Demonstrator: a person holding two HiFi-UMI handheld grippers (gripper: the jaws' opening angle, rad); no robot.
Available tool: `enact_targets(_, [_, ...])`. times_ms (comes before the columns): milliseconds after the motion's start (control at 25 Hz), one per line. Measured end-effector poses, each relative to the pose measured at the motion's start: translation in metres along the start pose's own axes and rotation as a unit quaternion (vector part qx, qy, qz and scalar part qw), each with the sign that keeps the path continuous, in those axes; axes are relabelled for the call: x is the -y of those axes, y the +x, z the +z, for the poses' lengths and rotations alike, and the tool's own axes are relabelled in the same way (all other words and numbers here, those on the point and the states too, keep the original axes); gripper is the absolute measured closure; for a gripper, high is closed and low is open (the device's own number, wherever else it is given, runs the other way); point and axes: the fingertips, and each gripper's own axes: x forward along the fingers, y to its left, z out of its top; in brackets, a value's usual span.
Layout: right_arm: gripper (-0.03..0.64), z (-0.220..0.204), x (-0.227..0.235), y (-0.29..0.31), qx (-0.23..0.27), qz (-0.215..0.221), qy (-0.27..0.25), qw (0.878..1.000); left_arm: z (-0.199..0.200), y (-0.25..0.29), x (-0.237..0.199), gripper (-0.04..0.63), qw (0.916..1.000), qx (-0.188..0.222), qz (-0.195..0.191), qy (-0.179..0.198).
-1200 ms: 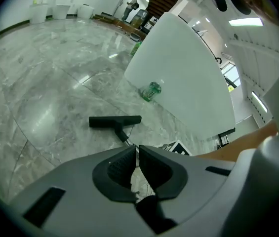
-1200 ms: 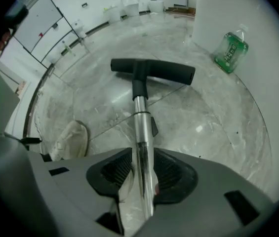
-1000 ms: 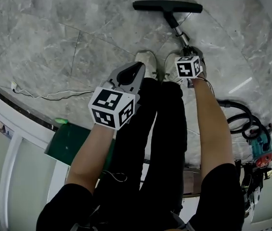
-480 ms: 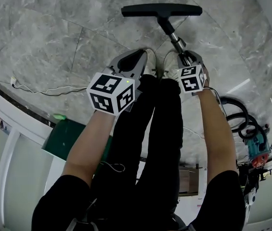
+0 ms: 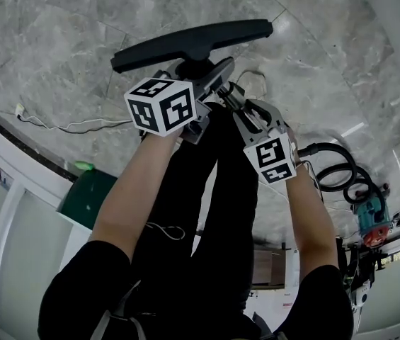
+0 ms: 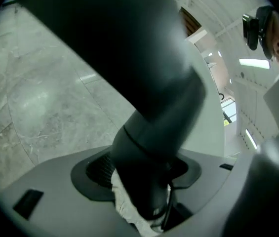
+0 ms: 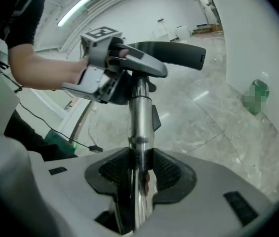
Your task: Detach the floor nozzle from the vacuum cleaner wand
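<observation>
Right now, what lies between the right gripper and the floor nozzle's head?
In the right gripper view, bare metal wand runs up from the right gripper, then the left gripper, its fingers just opening around the nozzle's neck.

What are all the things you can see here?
floor nozzle: one, black, held up in front
wand: one, silver, joined to the floor nozzle
hose: one, black, coiled at right
power tool: one, teal, beside the hose
cable: one, white, trailing at left
floor: one, grey marble
legs: two, black trousers, middle
left gripper: one, grey, jaws just opened, nozzle's neck between them
right gripper: one, grey, shut on the wand
</observation>
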Motion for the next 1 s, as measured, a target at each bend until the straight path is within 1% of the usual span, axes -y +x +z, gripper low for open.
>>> enact_targets(80, [0.463,0.001,-0.019,-0.008,0.001,0.03,0.001,1.0,0.006,-0.005,0.008,0.348,0.999,0.031,-0.022,-0.024])
enact_targets(120, [0.463,0.002,-0.024,-0.009,-0.002,0.041,0.005,0.999,0.008,-0.008,0.011,0.403,0.9978,0.044,-0.033,-0.035])
enact_targets(160, [0.463,0.001,-0.026,-0.009,-0.008,0.049,0.006,0.999,0.008,-0.011,0.014,0.488,0.9968,0.053,-0.043,-0.043])
enact_targets(200, [0.463,0.0,-0.026,-0.007,-0.015,0.054,0.001,0.998,0.008,-0.013,0.017,0.495,0.9963,0.058,-0.049,-0.041])
enact_targets(320, [0.463,0.001,-0.027,0.006,-0.02,0.059,-0.031,0.998,0.009,-0.02,0.024,0.495,0.9957,0.073,-0.057,0.002])
enact_targets(400, [0.463,0.006,-0.029,0.012,-0.006,0.078,-0.036,0.996,0.014,-0.025,0.024,0.495,0.995,0.08,-0.055,0.022])
enact_targets(600, [0.459,0.017,-0.041,0.017,0.009,0.126,-0.035,0.991,0.019,-0.034,0.023,0.495,0.9948,0.081,-0.056,0.027])
enact_targets(720, [0.457,0.023,-0.049,0.025,0.018,0.142,-0.018,0.99,0.016,-0.037,0.038,0.495,0.9935,0.08,-0.07,0.041])
enact_targets(840, [0.459,0.033,-0.053,0.036,0.033,0.13,-0.011,0.991,0.011,-0.031,0.062,0.495,0.9919,0.076,-0.084,0.058])
enact_targets(960, [0.462,0.034,-0.047,0.037,0.037,0.11,-0.014,0.993,0.01,-0.029,0.065,0.495,0.9925,0.072,-0.08,0.059])
enact_targets(1000, [0.49,0.035,-0.045,0.037,0.039,0.1,-0.019,0.994,0.012,-0.029,0.066,0.495,0.9924,0.073,-0.079,0.061])
